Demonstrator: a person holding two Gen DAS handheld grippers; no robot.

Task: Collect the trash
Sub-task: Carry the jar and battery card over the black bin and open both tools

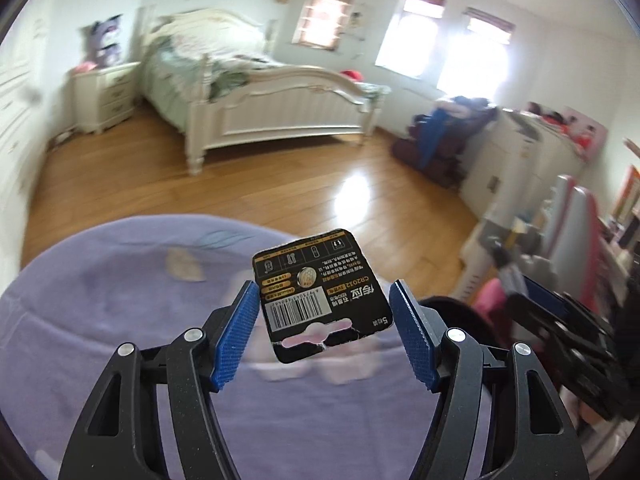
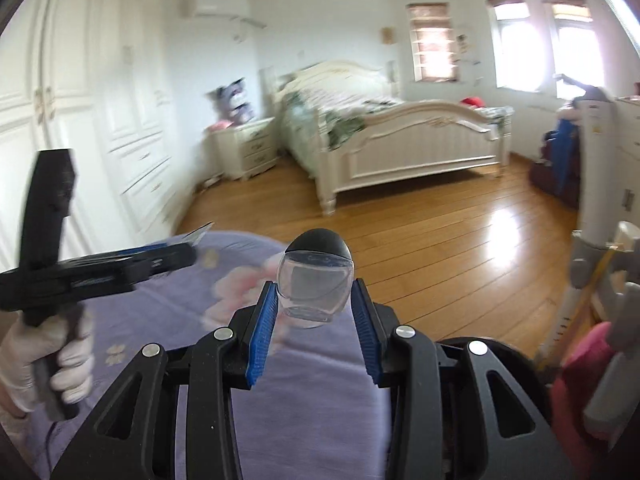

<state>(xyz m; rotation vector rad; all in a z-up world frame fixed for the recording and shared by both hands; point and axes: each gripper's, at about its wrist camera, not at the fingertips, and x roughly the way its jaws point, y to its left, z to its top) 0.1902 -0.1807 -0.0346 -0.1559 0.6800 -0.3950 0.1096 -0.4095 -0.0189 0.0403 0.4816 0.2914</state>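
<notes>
A black battery card with a barcode and a torn hang hole hangs above the purple cover, and my left gripper is shut on its two side edges. My right gripper is shut on a small clear bottle with a black cap, held over the same purple cover. In the right wrist view the left gripper is at the left, blurred, in a white-gloved hand. The right gripper's fingers show blurred at the right edge of the left wrist view.
Across a wood floor stands a white bed with a nightstand beside it. White wardrobe doors line the left wall. A pile of dark clothes, white cabinets and pink-grey furniture crowd the right side.
</notes>
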